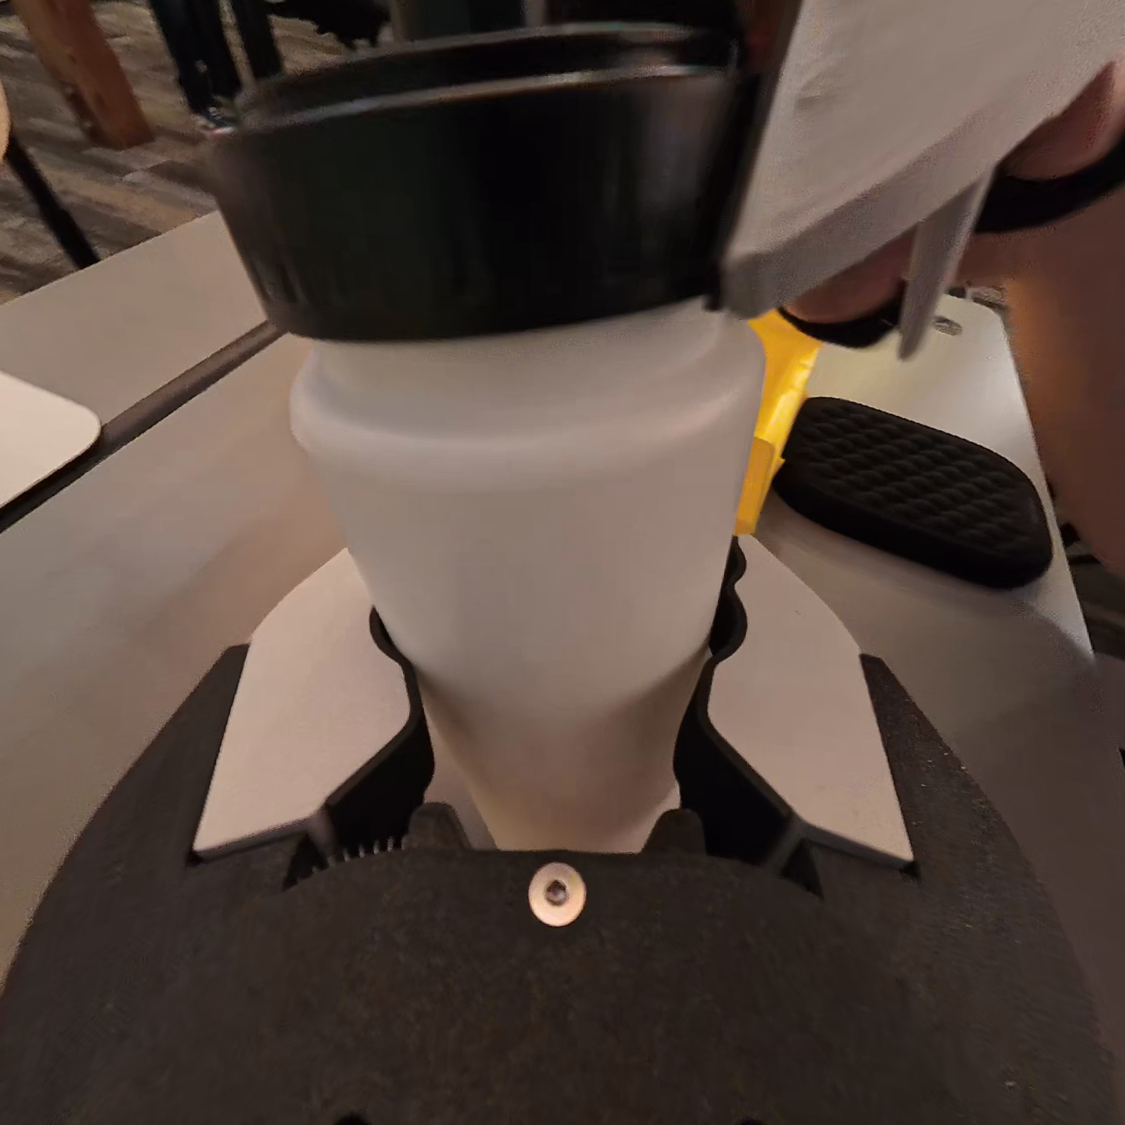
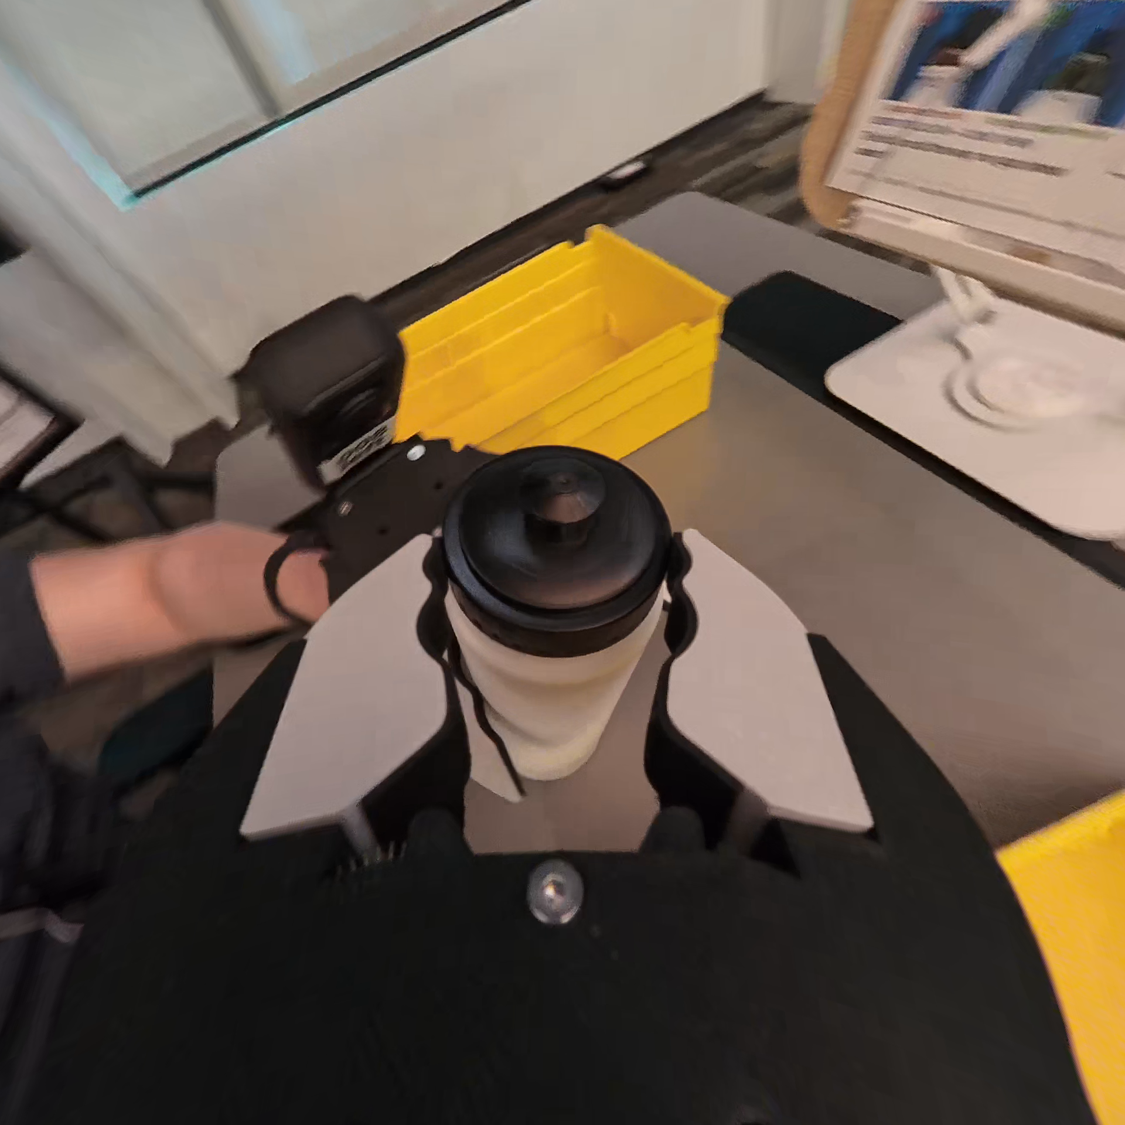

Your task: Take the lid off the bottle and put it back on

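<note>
A white bottle (image 1: pixel 529 517) stands upright on the grey table (image 1: pixel 122 578), with a black lid (image 1: pixel 475 201) on its neck. My left gripper (image 1: pixel 554 596) is shut on the bottle's body. In the right wrist view I look down on the lid (image 2: pixel 548 548) and the bottle (image 2: pixel 548 700). My right gripper (image 2: pixel 554 566) is closed on the lid, its pads touching both sides. One of its grey fingers (image 1: pixel 883 122) shows against the lid in the left wrist view. A left finger pad (image 2: pixel 481 712) shows on the bottle's side.
A yellow bin (image 2: pixel 566 359) stands just behind the bottle, and another yellow bin (image 2: pixel 1071 943) sits at the near right. A black pad (image 1: pixel 913 487) lies to the right. A monitor on a white base (image 2: pixel 1004 414) stands at the far right. A hand (image 2: pixel 182 590) holds the left gripper.
</note>
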`<move>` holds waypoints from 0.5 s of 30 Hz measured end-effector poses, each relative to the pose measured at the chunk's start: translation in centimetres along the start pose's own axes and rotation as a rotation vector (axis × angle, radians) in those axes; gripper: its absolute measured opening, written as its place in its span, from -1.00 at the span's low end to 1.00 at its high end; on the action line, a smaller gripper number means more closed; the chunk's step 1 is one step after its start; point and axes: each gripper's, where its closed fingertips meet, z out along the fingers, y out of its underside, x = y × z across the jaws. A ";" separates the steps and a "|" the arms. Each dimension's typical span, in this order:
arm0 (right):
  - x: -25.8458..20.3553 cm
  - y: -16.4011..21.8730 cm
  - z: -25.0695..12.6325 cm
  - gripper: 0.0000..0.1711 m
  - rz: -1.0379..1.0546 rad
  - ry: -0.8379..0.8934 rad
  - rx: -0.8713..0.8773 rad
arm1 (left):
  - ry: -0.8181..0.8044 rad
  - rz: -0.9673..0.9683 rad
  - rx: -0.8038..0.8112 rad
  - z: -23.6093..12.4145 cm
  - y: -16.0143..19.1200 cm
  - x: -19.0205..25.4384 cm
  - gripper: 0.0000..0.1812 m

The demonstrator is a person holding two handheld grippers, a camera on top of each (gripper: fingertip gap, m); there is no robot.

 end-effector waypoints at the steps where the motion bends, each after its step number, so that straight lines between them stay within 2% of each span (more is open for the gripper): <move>1: 0.2 0.0 0.1 -0.17 0.051 0.073 0.027 | -0.017 -0.005 -0.002 -0.1 0.0 -0.2 0.12; 3: 0.3 0.1 -0.1 -0.17 0.083 0.185 0.060 | -0.023 0.004 -0.009 -0.1 0.1 -0.1 0.12; 5: -0.1 0.1 -0.3 -0.17 0.016 0.212 0.058 | -0.023 0.037 -0.007 0.0 0.0 0.0 0.12; 9: -0.3 -0.1 -0.9 -0.03 -0.095 0.073 0.079 | -0.002 0.063 0.004 0.1 0.0 0.3 0.12; 12: -0.4 -0.8 -1.7 -0.08 -0.117 -0.052 0.156 | 0.013 0.069 0.011 0.1 -0.1 0.4 0.12; 15: -1.3 -0.2 -1.4 -0.10 -0.128 -0.157 0.126 | 0.026 0.086 0.010 0.1 -0.1 0.5 0.12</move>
